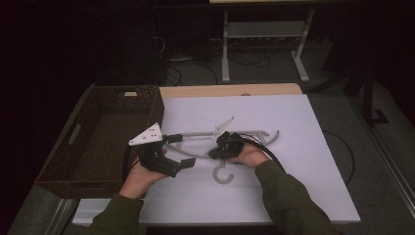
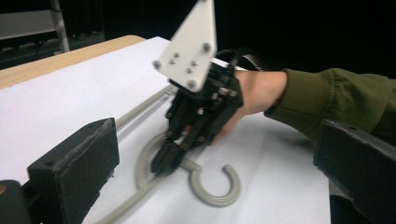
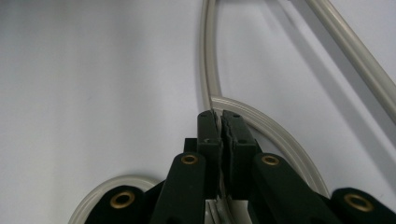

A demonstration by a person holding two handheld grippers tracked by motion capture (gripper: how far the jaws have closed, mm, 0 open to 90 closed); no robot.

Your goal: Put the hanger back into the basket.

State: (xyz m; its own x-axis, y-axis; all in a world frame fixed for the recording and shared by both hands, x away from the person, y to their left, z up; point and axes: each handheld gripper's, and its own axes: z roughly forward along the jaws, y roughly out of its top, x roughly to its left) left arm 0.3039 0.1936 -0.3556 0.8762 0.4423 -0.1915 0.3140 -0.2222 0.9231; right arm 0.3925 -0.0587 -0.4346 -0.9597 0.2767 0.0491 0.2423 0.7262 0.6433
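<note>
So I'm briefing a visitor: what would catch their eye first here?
The grey plastic hanger lying on the white table, with the right gripper shut on its neck just above the hook. Next, the left gripper beside it with its jaws open, and the dark woven basket at the table's left.

I see olive-green sleeves with ribbed cuffs; each black two-jaw gripper, left [image 1: 183, 164] and right [image 2: 169, 161], carries a grey three-cornered plate (screw heads showing) and a black cable.
</note>
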